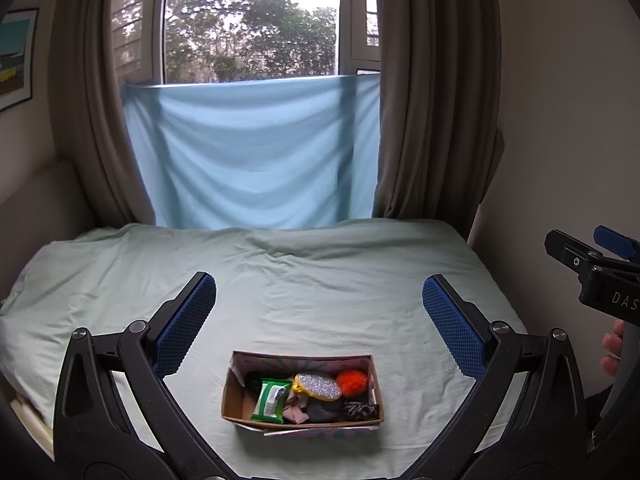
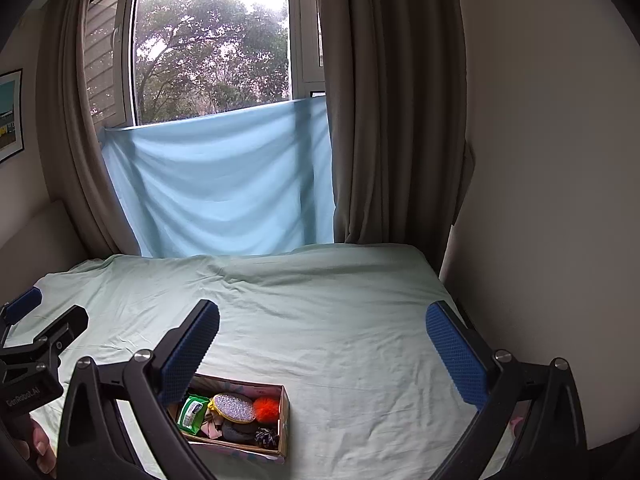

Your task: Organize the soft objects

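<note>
One cardboard box [image 1: 230, 394] sits on the bed [image 1: 280, 280]; inside the box lie one green packet [image 1: 271, 399], one glittery oval pouch [image 1: 319, 386], one orange pompom [image 1: 351, 383], one dark grey cloth [image 1: 322, 411] and one black-and-white patterned piece [image 1: 362, 410]; beyond the box hang two brown curtains [image 1: 424, 100] and one blue sheet [image 1: 256, 152]; two grippers, left [image 1: 320, 328] and right [image 2: 322, 356], each show two blue pads.

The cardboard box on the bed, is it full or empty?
Nearly full: the cardboard box holds a green packet, an orange pom-pom and other small items.
</note>
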{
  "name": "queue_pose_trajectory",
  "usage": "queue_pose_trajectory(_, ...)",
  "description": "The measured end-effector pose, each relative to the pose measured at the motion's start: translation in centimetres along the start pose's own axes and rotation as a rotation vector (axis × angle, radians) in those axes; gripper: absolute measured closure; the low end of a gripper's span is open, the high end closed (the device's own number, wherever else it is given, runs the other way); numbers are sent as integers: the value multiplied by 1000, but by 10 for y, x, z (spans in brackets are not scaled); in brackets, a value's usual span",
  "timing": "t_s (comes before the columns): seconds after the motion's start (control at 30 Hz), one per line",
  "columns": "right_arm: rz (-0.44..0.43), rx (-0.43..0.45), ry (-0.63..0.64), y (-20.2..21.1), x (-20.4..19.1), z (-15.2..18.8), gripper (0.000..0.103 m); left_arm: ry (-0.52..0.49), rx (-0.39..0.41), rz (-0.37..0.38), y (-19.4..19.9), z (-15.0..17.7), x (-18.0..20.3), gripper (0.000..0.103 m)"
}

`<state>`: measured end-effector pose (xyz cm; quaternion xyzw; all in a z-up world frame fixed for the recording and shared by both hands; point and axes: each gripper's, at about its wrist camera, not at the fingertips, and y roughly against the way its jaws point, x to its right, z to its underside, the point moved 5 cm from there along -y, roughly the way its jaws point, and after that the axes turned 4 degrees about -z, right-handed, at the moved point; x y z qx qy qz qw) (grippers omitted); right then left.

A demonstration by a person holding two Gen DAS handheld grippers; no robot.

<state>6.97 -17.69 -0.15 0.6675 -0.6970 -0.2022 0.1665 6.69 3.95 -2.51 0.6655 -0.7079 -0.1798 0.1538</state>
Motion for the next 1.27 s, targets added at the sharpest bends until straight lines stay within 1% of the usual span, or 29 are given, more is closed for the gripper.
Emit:
queue_pose_trajectory(0.93, -2, 12, 3, -1, 3, -7, 0, -17, -4, 2, -4, -3, 2, 0)
queue_pose_trajectory(1.07, -4, 9, 4, -4, 3, -9, 0, -8, -15, 23, -8, -4, 2, 0)
queue_pose_trajectory(1.17, -6, 4, 2, -6, 3, -10, 0, 6, -28, 52, -12, -3, 0, 0)
queue_pose_trajectory(1.27, -7, -4, -1, -10, 3, -10, 0, 7, -28, 40, -15, -3, -2, 0)
